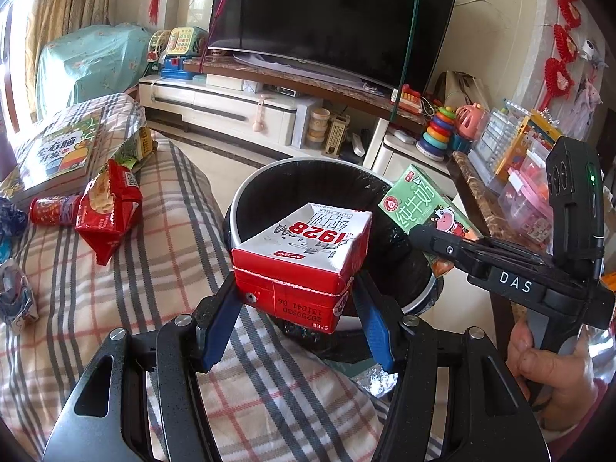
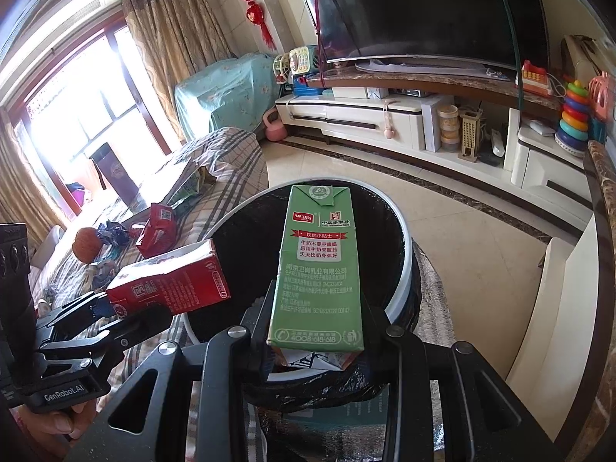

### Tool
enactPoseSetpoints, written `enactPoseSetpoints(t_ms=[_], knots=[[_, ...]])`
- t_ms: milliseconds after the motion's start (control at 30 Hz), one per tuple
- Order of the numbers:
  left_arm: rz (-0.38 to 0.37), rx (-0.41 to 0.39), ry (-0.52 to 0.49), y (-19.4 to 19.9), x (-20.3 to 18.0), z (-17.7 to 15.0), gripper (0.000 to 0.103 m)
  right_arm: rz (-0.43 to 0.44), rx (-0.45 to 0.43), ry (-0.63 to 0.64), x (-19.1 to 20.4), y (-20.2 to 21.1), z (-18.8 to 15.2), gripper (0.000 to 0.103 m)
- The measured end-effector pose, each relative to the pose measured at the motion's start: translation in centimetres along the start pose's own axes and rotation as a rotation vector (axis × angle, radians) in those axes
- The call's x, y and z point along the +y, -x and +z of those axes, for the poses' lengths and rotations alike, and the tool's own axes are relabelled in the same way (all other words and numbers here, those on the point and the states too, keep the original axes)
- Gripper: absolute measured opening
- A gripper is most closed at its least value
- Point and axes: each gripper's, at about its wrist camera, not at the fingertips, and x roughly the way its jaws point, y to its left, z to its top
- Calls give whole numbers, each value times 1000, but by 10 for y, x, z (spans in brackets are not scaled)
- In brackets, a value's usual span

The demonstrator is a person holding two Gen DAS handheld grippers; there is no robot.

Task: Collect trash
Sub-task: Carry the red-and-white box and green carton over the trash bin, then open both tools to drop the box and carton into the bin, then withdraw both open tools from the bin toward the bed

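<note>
Now both cartons hang over the black-lined trash bin [image 1: 246, 196]. Left gripper [image 1: 296, 304] clamps the red milk carton [image 1: 304, 254] by its end; right gripper [image 2: 315, 331] pinches the green milk carton [image 2: 319, 265]. More wrappers, including a red snack bag [image 1: 107, 211], lie on the plaid blanket [image 1: 154, 254] beside the bin.

daylight floods in from the window [image 2: 73, 115], blown out to white glare in the right wrist view. the room is bright and mostly sharp; fisheye bending curves the television [image 1: 331, 19] and darkens the corners.
</note>
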Motion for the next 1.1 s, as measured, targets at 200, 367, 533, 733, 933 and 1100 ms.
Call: enactPoseSetpoints(t_ms=[200, 367, 533, 733, 933, 1100], knots=[[4, 6, -8, -5, -2, 2, 58, -6, 12, 6, -1, -6, 2, 33], [8, 13, -7, -9, -3, 3, 58, -10, 13, 10, -1, -8, 5, 33], [2, 24, -1, -13, -1, 6, 58, -11, 20, 11, -2, -11, 8, 34], [-1, 33, 12, -14, 1, 7, 62, 5, 13, -13, -5, -11, 11, 47], [19, 4, 49, -1, 13, -1, 70, 21, -13, -28, -1, -1, 7, 59], [57, -9, 92, 16, 30, -16, 74, 56, -45, -28, 13, 9, 2, 79]])
